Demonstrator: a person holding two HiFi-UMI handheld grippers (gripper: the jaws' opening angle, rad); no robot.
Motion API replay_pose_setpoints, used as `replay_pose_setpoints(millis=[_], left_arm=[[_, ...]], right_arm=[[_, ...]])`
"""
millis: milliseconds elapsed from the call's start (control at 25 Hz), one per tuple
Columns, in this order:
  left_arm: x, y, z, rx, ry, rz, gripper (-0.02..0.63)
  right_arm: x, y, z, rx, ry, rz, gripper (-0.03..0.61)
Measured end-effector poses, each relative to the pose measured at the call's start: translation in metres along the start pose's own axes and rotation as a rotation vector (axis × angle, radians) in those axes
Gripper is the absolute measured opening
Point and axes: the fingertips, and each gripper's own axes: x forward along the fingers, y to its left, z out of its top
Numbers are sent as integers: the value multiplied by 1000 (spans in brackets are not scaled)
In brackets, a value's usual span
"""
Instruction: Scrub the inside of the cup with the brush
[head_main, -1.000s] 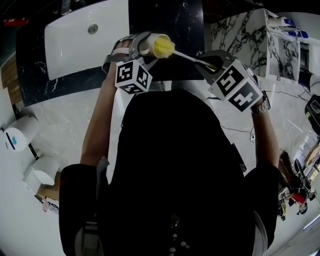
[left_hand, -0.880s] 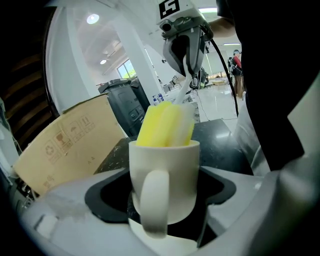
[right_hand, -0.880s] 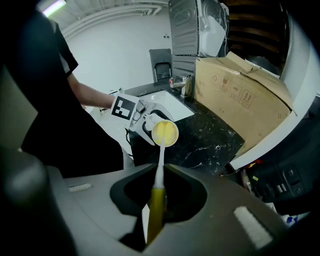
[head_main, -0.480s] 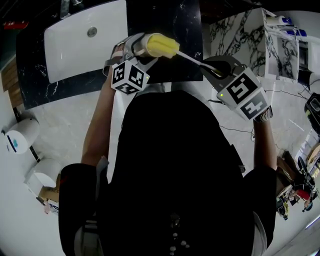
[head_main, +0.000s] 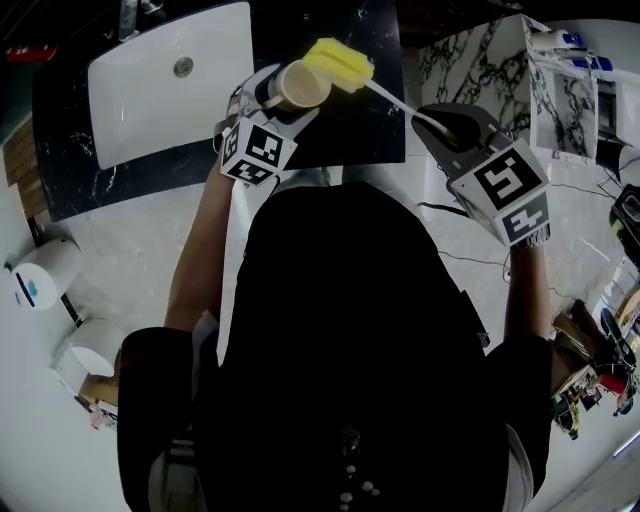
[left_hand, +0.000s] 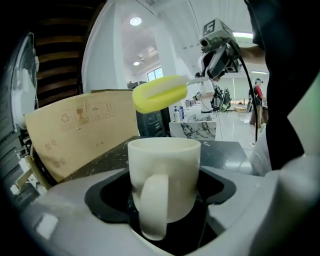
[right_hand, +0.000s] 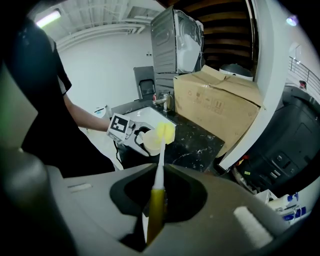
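Black marble counter (head_main: 335, 130) lies below. Left gripper (head_main: 274, 94) clamps the cream mug (left_hand: 164, 170); right gripper (right_hand: 154, 202) pinches the brush (right_hand: 160, 155), its yellow sponge head (head_main: 340, 63) just above the mug.

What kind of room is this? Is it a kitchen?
Probably a wash counter set up in a big workshop hall, not a home kitchen. There's a white sink in a black marble counter, plus a big cardboard box nearby.
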Motion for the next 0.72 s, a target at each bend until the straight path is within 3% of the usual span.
replay_pose_setpoints(millis=[280,440,720], left_arm=[[4,3,-7,-86,-6,24,425],[10,4,-3,-148,-20,-1,425],[17,5,5,-168,-41,-20,425]], right_arm=[[-1,-8,5,16,-29,-20,40],[-2,-11,12,21,-58,-31,40],[0,-17,30,39,-127,-58,40]])
